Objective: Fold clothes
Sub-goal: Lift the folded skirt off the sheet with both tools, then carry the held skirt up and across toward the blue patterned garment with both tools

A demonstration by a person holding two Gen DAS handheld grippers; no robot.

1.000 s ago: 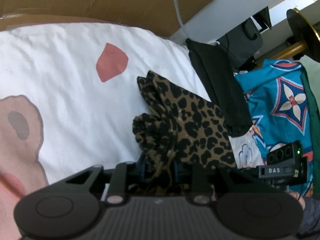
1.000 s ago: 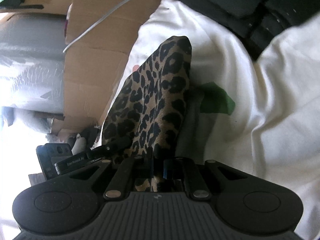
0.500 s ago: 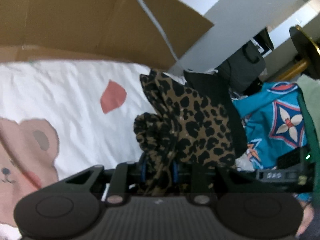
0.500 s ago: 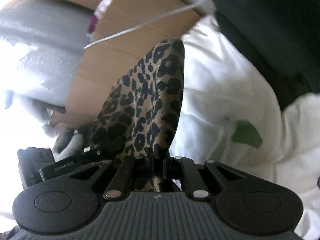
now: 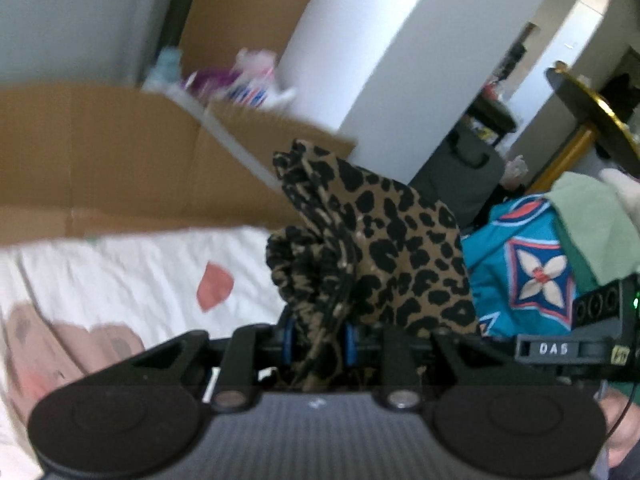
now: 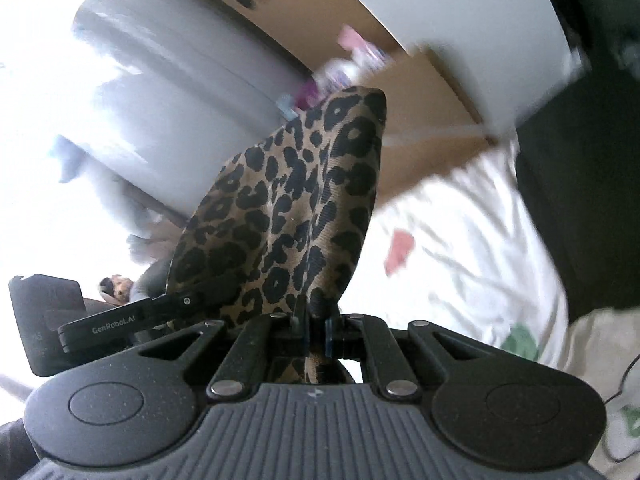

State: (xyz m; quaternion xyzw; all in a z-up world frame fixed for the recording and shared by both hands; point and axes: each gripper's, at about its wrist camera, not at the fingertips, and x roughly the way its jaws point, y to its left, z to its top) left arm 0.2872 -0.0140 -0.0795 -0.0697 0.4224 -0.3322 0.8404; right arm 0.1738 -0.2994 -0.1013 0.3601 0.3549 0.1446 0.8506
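Both wrist views have tilted upward from the white printed bedsheet (image 5: 132,276) toward the cardboard box (image 5: 120,152), lifting the leopard-print garment (image 5: 384,248) clear of the sheet. The left gripper (image 5: 318,338) is clamped on a bunched, gathered edge; the right gripper (image 6: 316,330) is pinched nearly closed on a flat fold. Uneven grips could let the bunched side slip, skewing the fold.

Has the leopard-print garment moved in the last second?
Yes. The leopard-print garment has been lifted: it lay against the white printed bedsheet before, and now tops the brown cardboard box.
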